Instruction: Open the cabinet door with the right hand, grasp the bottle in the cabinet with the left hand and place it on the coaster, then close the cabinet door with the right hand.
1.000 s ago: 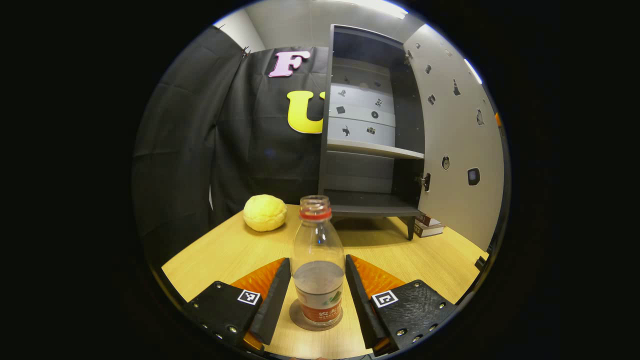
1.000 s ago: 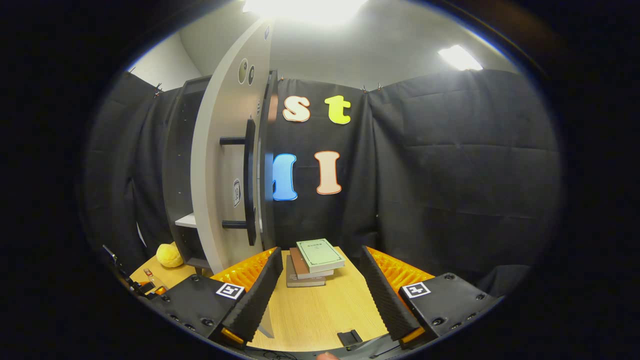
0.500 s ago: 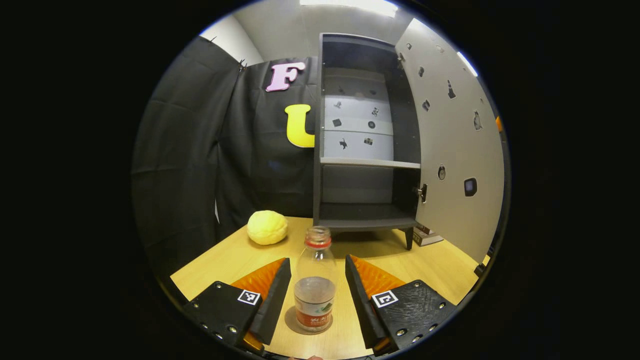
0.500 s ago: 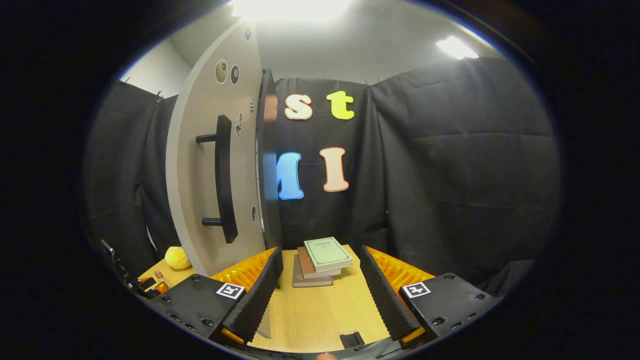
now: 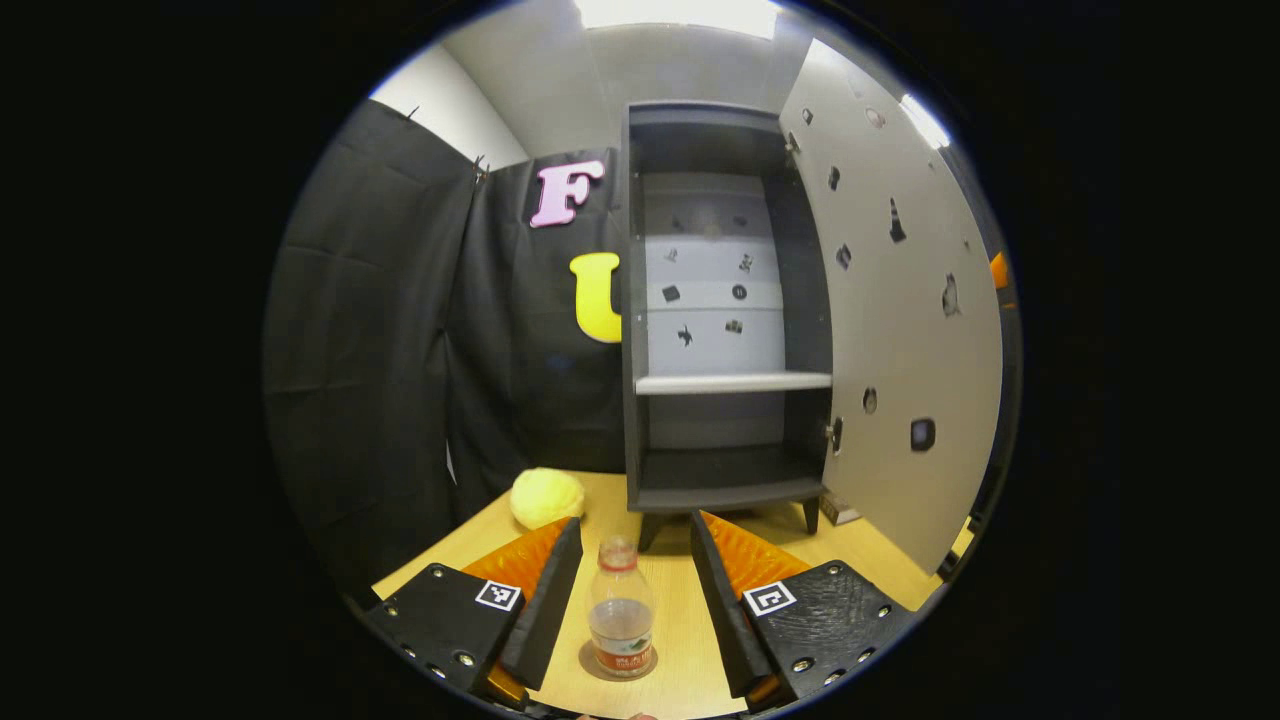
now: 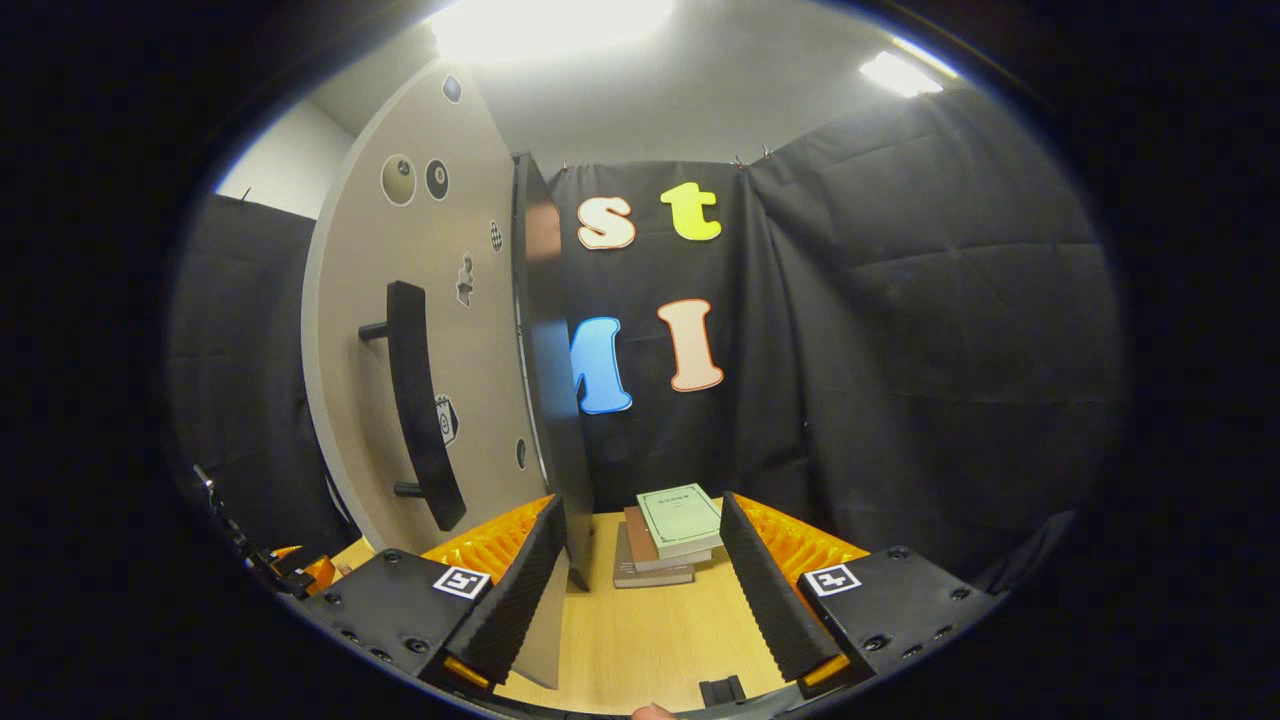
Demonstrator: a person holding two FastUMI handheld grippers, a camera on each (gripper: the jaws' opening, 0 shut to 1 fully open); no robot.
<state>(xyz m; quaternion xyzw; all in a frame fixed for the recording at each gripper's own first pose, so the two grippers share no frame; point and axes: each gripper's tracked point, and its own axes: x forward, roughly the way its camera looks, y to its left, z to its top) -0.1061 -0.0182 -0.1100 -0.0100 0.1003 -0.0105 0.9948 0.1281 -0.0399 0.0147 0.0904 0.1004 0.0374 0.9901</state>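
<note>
In the left gripper view we see the bottle (image 5: 621,622) standing upright on the coaster (image 5: 592,665) on the desk (image 5: 690,640), near us and in front of the cabinet (image 5: 728,310), with a yellow ball (image 5: 547,496) farther off to its left. We judge the bottle light, thin-walled and uncapped with a little liquid inside, so it could dent or tip; its labelled waist would be the place to take it. The left gripper (image 5: 627,590) has its jaws spread wide, and the bottle stands between them, touching neither. To the right, the cabinet door (image 5: 900,340) hangs open. In the right gripper view the same door (image 6: 420,330) stands to the left, its outer face toward us, with its long dark handle (image 6: 420,405) upright. We judge the door stiff and free on its hinges; that handle or the door's free edge is where we would push. The right gripper (image 6: 640,590) has its jaws spread and holds nothing; the door's lower edge lies just beside its left finger, though we cannot tell whether they touch. A stack of books (image 6: 665,535) lies beyond.
</note>
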